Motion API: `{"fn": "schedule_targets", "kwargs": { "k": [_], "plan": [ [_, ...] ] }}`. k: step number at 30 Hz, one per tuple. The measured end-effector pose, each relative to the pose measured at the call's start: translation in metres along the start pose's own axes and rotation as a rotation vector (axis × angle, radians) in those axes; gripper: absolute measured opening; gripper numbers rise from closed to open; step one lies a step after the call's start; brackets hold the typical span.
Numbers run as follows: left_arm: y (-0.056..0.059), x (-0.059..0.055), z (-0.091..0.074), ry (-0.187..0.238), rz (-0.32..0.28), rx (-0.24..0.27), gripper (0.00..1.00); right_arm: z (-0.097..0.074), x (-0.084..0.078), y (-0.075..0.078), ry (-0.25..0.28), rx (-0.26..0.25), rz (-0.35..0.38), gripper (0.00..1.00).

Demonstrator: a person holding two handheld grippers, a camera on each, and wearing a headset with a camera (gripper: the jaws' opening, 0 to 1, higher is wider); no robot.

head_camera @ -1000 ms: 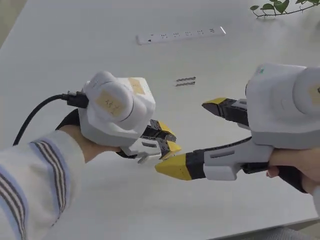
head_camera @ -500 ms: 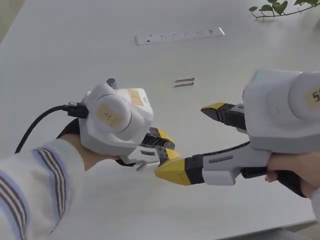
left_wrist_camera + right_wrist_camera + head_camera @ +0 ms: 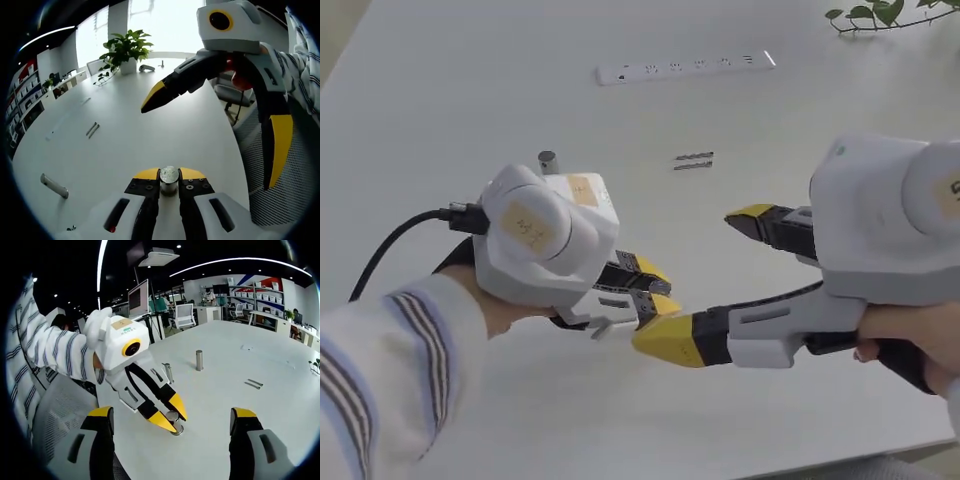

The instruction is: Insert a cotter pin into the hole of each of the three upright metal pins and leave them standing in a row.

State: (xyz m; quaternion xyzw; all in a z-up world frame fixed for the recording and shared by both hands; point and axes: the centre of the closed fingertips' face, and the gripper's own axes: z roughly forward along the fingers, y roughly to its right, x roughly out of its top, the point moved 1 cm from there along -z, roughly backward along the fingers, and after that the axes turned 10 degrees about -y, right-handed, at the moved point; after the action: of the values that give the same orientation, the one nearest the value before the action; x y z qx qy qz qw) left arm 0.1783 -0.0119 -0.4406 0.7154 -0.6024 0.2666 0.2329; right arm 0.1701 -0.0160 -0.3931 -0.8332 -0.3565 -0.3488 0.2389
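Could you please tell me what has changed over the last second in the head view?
The left gripper has sunk slightly toward the person, uncovering a grey upright metal pin on the white table behind it. Unchanged: its fingers stay shut on a short silver metal pin, the right gripper stays wide open, and the two thin metal cotter pins lie untouched.

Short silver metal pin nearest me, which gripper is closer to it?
Left. The left gripper is shut on the short silver metal pin; the right gripper hangs open beside it, apart.
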Motion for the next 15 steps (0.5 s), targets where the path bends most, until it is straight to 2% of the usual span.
{"fn": "schedule_targets", "kwargs": {
  "k": [4, 7, 15],
  "plan": [
    [0.001, -0.001, 0.001, -0.012, 0.025, 0.014, 0.10, 0.000, 0.001, 0.000, 0.002, 0.002, 0.001, 0.95],
    [0.003, -0.005, 0.002, -0.026, 0.020, 0.006, 0.14, 0.000, 0.001, -0.001, 0.001, 0.003, 0.001, 0.95],
    [0.010, -0.004, -0.014, 0.025, -0.012, -0.005, 0.26, -0.003, 0.002, 0.002, 0.004, 0.001, 0.001, 0.95]
  ]
}}
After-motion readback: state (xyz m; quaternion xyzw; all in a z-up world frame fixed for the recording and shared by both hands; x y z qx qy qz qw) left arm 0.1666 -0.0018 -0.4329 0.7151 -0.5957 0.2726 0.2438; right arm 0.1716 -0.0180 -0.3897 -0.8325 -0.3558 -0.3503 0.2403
